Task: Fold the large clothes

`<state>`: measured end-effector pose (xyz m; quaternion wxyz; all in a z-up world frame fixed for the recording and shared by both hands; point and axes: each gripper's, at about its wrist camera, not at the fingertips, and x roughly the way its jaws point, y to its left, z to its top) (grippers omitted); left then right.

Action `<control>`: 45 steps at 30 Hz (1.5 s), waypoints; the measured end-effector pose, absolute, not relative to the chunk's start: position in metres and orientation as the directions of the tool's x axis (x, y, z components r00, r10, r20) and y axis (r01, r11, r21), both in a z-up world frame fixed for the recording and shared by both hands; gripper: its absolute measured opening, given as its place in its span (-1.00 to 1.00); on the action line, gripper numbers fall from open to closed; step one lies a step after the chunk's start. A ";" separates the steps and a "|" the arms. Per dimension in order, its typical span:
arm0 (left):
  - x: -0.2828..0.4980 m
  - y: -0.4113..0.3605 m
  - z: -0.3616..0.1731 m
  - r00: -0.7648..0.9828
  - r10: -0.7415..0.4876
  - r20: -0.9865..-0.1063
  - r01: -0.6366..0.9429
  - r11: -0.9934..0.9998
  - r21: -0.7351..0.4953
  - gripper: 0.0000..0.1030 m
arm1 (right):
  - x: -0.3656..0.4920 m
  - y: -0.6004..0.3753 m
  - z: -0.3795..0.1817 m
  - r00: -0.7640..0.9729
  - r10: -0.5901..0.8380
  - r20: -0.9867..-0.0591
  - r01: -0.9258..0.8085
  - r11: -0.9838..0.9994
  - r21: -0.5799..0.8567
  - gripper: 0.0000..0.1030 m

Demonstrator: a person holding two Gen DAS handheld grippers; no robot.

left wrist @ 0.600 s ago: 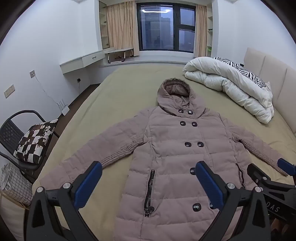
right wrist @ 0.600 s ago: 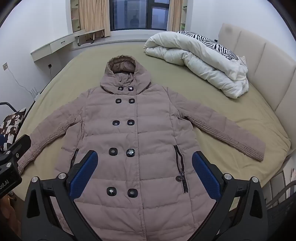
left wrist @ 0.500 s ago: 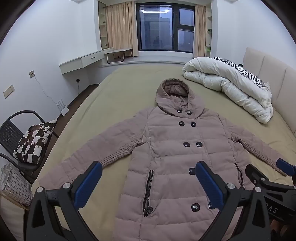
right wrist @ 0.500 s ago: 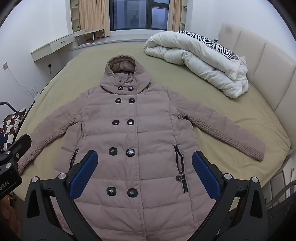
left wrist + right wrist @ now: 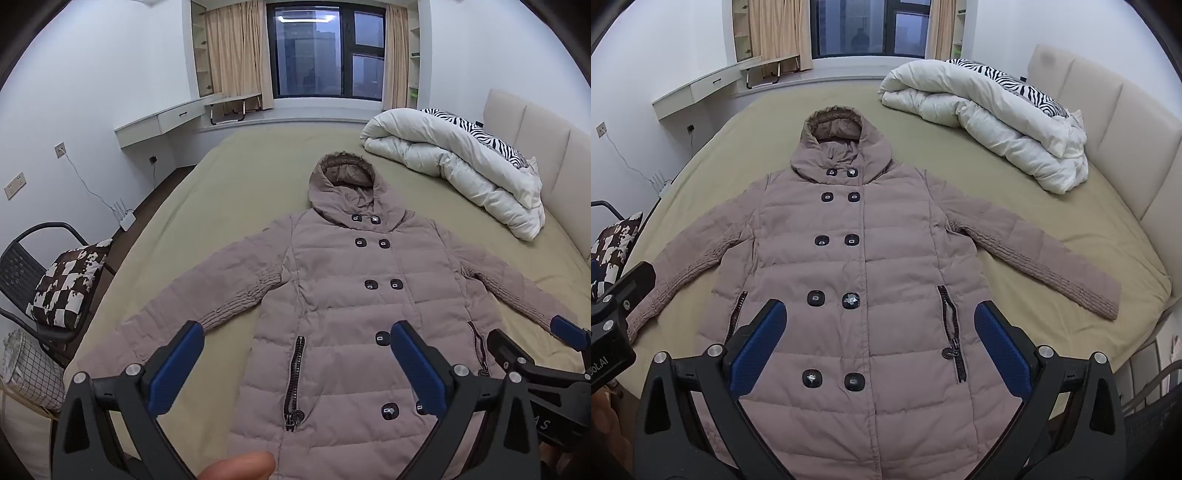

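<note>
Both grippers hang above the near end of the bed, angled downward, holding nothing. Left gripper (image 5: 293, 363): jaws spread wide, blue pads (image 5: 173, 369) clear of the fabric, over the coat's lower left front. Right gripper (image 5: 879, 343): jaws likewise spread wide, over the coat's lower middle. Coat (image 5: 864, 266): mauve, quilted, hooded, lying flat and face up on the olive bed sheet (image 5: 1015, 206), buttoned in two columns, hood toward the far window, both sleeves stretched out to left and right, zip pockets on either side. White duvet (image 5: 993, 114) is bundled at far right, apart from the coat.
</note>
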<state>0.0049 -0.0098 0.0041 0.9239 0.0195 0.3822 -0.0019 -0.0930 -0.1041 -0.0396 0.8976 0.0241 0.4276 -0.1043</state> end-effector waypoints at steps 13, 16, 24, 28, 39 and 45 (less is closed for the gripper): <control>0.004 -0.009 -0.001 0.706 0.015 -0.709 0.011 0.999 0.032 1.00 | -0.088 -0.100 -0.047 0.605 -0.170 -0.778 0.207 0.977 -0.052 1.00; 0.004 -0.009 -0.002 0.705 0.016 -0.709 0.009 0.999 0.031 1.00 | -0.088 -0.100 -0.048 0.605 -0.174 -0.777 0.207 0.977 -0.057 1.00; 0.004 -0.008 -0.002 0.705 0.016 -0.709 0.008 1.000 0.030 1.00 | -0.087 -0.100 -0.046 0.605 -0.174 -0.777 0.210 0.976 -0.055 1.00; 0.004 -0.008 -0.002 0.705 0.015 -0.709 0.009 1.000 0.030 1.00 | -0.087 -0.101 -0.047 0.604 -0.175 -0.778 0.211 0.976 -0.056 1.00; 0.004 -0.007 -0.003 0.705 0.014 -0.709 0.009 1.000 0.029 1.00 | -0.088 -0.101 -0.047 0.604 -0.171 -0.778 0.209 0.976 -0.052 1.00; 0.004 -0.007 -0.003 0.707 0.015 -0.707 0.008 1.000 0.030 1.00 | -0.088 -0.101 -0.047 0.604 -0.170 -0.779 0.209 0.977 -0.051 1.00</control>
